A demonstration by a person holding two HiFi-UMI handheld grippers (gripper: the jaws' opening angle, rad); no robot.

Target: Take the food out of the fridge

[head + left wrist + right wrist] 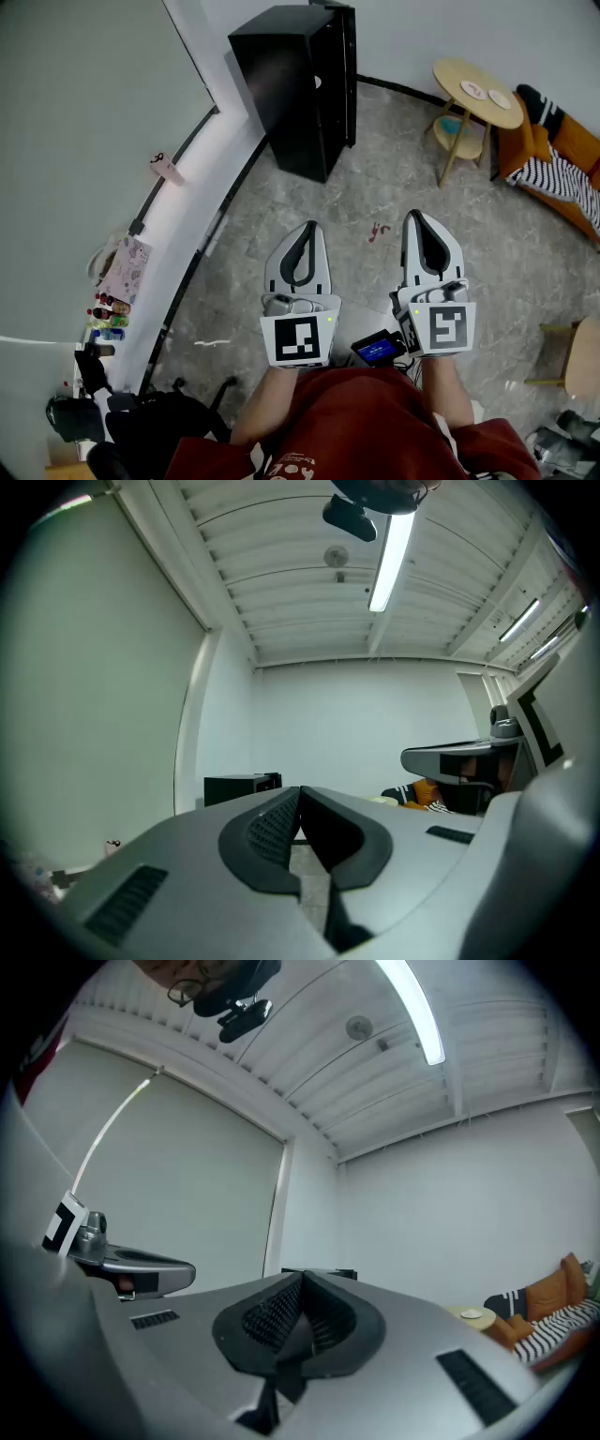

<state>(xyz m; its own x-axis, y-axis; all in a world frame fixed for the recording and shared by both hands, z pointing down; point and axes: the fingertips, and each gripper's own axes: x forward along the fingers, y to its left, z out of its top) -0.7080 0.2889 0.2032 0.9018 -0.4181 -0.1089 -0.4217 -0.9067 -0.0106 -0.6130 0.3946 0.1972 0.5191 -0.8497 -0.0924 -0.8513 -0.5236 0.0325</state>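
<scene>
A small black fridge [298, 84] stands against the far wall with its door closed; it also shows as a dark box [241, 787] in the left gripper view and as a thin dark edge [323, 1272] in the right gripper view. No food is visible. My left gripper [308, 225] and right gripper [418, 216] are held side by side over the floor, well short of the fridge, pointing toward it. Both have their jaws shut with nothing between them.
A round wooden side table [475, 94] with small plates stands at the back right, next to an orange sofa [562, 155] with a striped cloth. Bottles and bags [111, 314] lie along the left wall. A wooden stool [577, 361] is at the right edge.
</scene>
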